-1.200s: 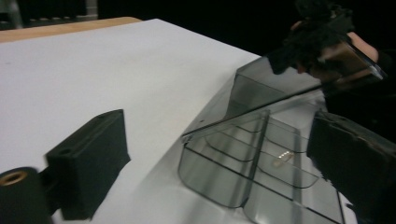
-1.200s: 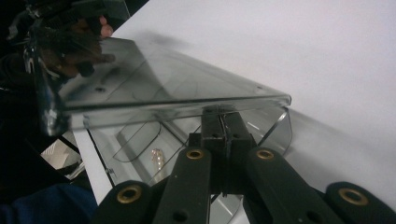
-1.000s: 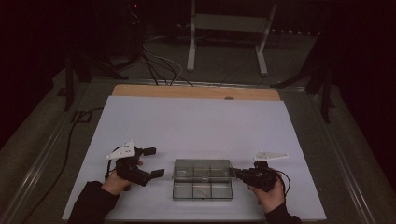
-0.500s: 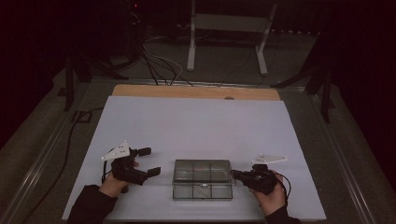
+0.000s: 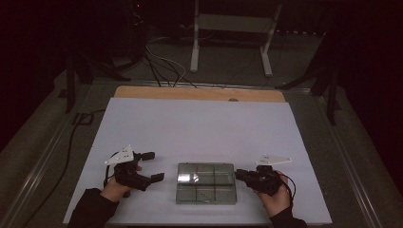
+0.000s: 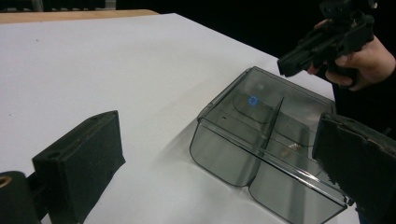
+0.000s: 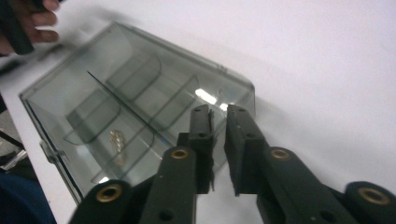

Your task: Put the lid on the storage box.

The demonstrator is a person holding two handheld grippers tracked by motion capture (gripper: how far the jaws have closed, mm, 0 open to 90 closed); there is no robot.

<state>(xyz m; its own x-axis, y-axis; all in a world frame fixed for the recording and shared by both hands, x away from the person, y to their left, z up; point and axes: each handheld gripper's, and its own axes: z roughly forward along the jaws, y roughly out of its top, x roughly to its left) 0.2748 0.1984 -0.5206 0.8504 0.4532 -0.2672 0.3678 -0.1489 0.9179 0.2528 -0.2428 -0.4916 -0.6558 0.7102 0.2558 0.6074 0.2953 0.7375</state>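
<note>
A smoky clear plastic box [image 5: 206, 183] with several compartments lies shut near the front of the white table [image 5: 199, 128]. A small metallic piece [image 7: 116, 139] rests in one compartment. My left gripper [image 5: 153, 166] sits to the box's left, jaws wide open and aimed at it, with the box [image 6: 261, 135] ahead of them, untouched. My right gripper [image 5: 237, 174] is at the box's right edge. Its jaws [image 7: 219, 112] have just been opening and stand a narrow gap apart with nothing between them, over a corner of the box [image 7: 130, 98]. The right gripper [image 6: 292, 63] also shows in the left gripper view.
A wooden strip [image 5: 199, 93] runs along the table's far edge. Behind it stand a white frame's legs [image 5: 195, 47] and floor cables [image 5: 161, 66]. A cable [image 5: 71, 137] trails along the table's left side.
</note>
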